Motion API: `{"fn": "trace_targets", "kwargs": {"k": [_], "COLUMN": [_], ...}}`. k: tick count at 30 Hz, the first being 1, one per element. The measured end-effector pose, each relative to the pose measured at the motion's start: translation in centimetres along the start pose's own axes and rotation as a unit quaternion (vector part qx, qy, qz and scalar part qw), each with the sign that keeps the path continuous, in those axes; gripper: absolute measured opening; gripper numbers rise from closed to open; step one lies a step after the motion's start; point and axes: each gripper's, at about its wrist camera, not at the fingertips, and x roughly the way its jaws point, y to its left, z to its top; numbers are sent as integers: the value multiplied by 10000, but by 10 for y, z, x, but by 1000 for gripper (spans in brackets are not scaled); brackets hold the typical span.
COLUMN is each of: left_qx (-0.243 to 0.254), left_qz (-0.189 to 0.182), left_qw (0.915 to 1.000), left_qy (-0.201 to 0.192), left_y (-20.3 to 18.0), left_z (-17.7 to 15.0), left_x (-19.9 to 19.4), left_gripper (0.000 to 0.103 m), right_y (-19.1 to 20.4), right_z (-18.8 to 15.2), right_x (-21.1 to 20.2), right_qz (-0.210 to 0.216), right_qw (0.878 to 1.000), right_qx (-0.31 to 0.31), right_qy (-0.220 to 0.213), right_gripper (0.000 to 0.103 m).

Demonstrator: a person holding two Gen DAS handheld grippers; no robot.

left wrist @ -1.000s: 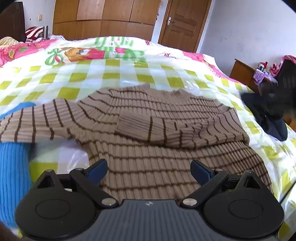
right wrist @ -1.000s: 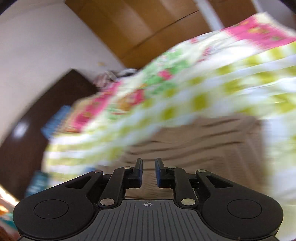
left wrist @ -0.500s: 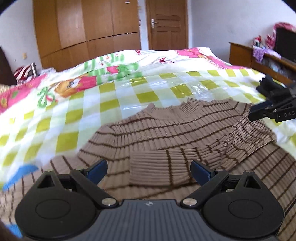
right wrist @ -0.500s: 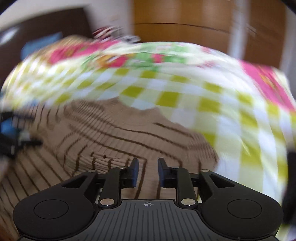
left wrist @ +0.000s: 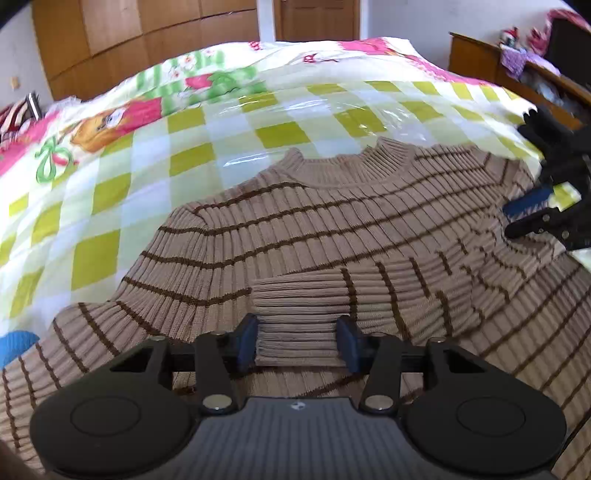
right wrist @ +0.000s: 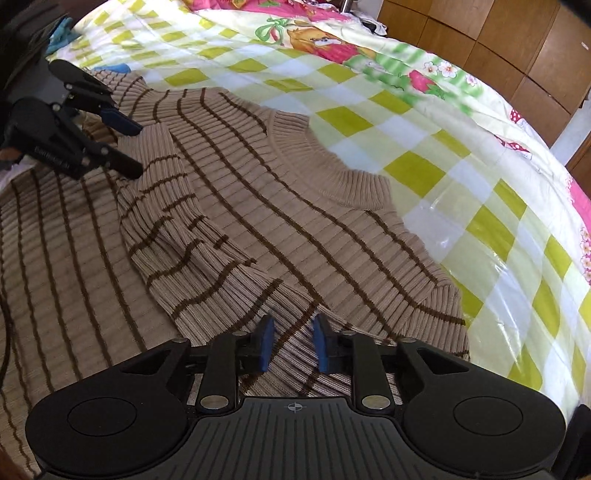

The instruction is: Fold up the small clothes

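Note:
A tan ribbed sweater with thin brown stripes (left wrist: 332, 229) lies flat on the bed, collar away from me, one sleeve folded across its chest. My left gripper (left wrist: 298, 345) is partly open, its blue pads on either side of that sleeve's cuff (left wrist: 295, 325). My right gripper (right wrist: 293, 345) is open with a narrow gap, low over the sweater's shoulder (right wrist: 369, 288) where the folded sleeve (right wrist: 177, 236) starts. Each gripper also shows in the other's view: the right gripper (left wrist: 532, 210) at the right edge, the left gripper (right wrist: 122, 144) at the left edge.
The bed has a yellow-green checked cover (left wrist: 184, 155) under shiny plastic, with pink cartoon prints at the far end. A wooden wardrobe (left wrist: 147, 33) and a door stand behind. A wooden cabinet (left wrist: 491, 62) with clutter is at the right. A blue patch (left wrist: 14, 345) lies at the left.
My left gripper has narrowed and moved forward to the folded sleeve's cuff. My right gripper has swung round, settled over the sweater's shoulder and opened slightly.

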Motion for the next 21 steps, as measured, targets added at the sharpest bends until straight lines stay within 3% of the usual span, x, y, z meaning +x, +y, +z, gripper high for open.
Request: {"fn": "trace_targets", "kwargs": {"k": [4,5,9,12,16,19,21], "left_qx": [-242,-327,-486,-374,-371,-321,-224], "left_qz": [-62,-80,-258,-353,-462,-598,-522], "left_qw": [9997,9994,9984,9985,9980,9975,9983], "left_qy": [40,13,-128,-170,-229,-187,-104], "left_y": [7,9,15,15,21,23,18], "left_z": [-1,-1,-3,-3,-2,-3,-6], "left_x": [-2,-5,-18,-22,-19,-13,-5], "left_gripper": [40,34,32,32,47,70,71], "right_y": [0,0,-1,0,2,0,0], "right_z": [-3,-4,-7,-1,9,12,12], "right_x": [-9,-13,-29,-26,-7,8,18], "right_qz": [-177,-231,-303,-253,-46,154,206], "right_qw": [9995,9992,9982,9993,9980,9960,9947], "right_qx": [215,281,354,-62,-625,-880,-991], "right_qy": [-116,-176,-385,-276,-57,77,152], "right_gripper": [0,0,0,10,27,31,31]}}
